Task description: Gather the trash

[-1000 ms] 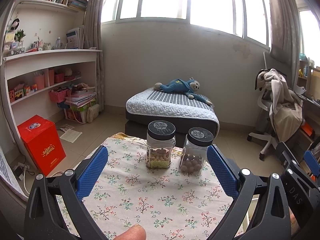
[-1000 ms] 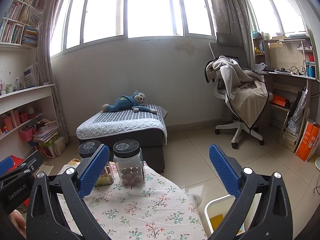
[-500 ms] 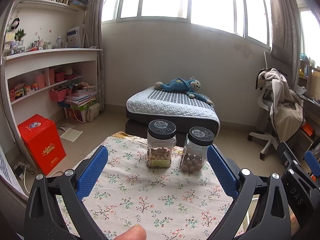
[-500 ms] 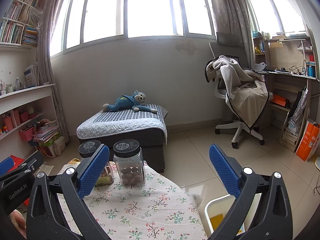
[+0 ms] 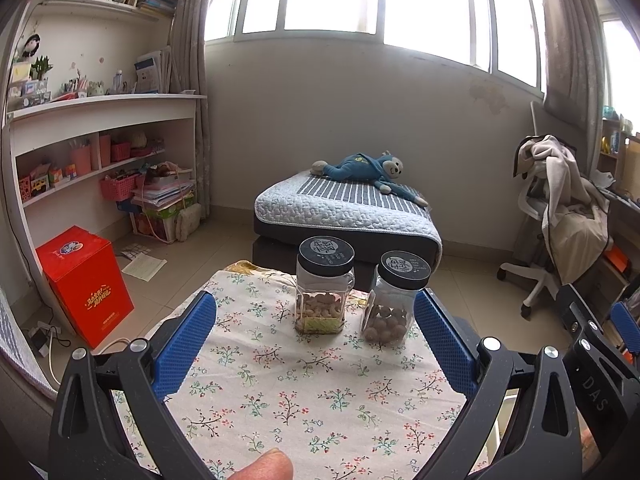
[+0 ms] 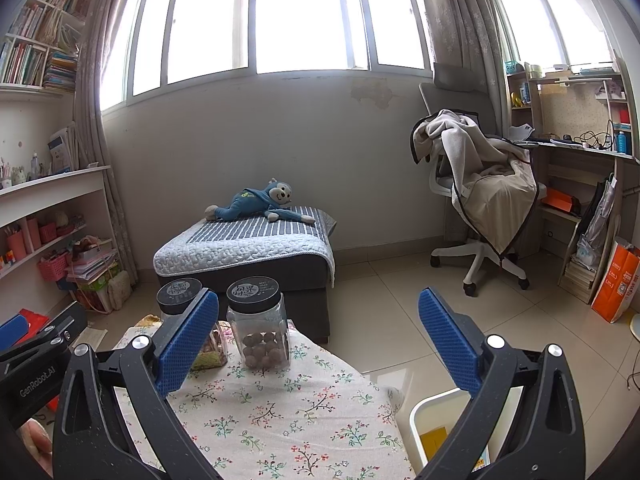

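table: a small one, covered by a floral cloth (image 5: 304,392), white with little red and green sprigs
on the cloth: two clear jars with black lids, set near the far edge, just beside each other
left jar (image 5: 325,286): squarish, upright, filled low with pale nuts
right jar (image 5: 394,302): rounder, seen tilted, holding brown balls
floor (image 6: 404,320): pale glossy tiles
on the floor: a white bin (image 6: 440,424) is seen right beside the table, something yellow inside; a red box (image 5: 86,284) is parked to the left
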A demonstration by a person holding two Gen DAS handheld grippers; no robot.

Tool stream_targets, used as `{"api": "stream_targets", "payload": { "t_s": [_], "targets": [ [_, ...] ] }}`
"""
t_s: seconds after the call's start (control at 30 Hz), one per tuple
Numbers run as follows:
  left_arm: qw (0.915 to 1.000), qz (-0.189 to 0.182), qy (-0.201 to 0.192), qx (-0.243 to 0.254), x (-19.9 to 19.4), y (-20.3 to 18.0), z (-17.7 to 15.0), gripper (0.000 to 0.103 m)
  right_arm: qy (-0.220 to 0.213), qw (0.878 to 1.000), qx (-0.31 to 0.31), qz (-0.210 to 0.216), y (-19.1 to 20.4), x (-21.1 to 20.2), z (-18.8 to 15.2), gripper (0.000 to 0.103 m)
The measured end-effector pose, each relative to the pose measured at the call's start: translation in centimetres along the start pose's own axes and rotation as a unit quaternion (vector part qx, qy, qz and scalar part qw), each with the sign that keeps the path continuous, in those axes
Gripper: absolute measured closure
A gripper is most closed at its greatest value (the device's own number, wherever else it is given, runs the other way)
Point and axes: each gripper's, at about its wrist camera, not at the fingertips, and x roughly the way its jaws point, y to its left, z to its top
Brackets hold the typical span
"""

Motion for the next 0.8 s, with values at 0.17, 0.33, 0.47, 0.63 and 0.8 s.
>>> {"api": "stream_targets", "payload": {
  "t_s": [0.17,0.33,0.47,0.63,0.8],
  "targets": [
    [1.0,0.0,0.002,0.0,0.11,0.1,-0.16,0.007,0.0,1.0,0.0,-0.001,0.08,0.05,-0.02,0.007],
    [1.0,0.001,0.001,0.0,0.11,0.1,-0.13,0.007,0.0,1.0,0.0,-0.001,0.06,0.06,-0.02,0.007],
    [1.0,0.001,0.003,0.001,0.19,0.07,-0.19,0.007,0.0,1.0,0.0,0.0,0.07,0.06,-0.01,0.007],
    [1.0,0.002,0.003,0.001,0.28,0.17,-0.33,0.007,0.001,1.0,0.0,0.0,0.04,0.03,0.01,0.007],
    [1.0,0.002,0.004,0.001,0.29,0.21,-0.38,0.007,0.0,1.0,0.0,0.0,0.06,0.06,0.02,0.007]
  ]
}}
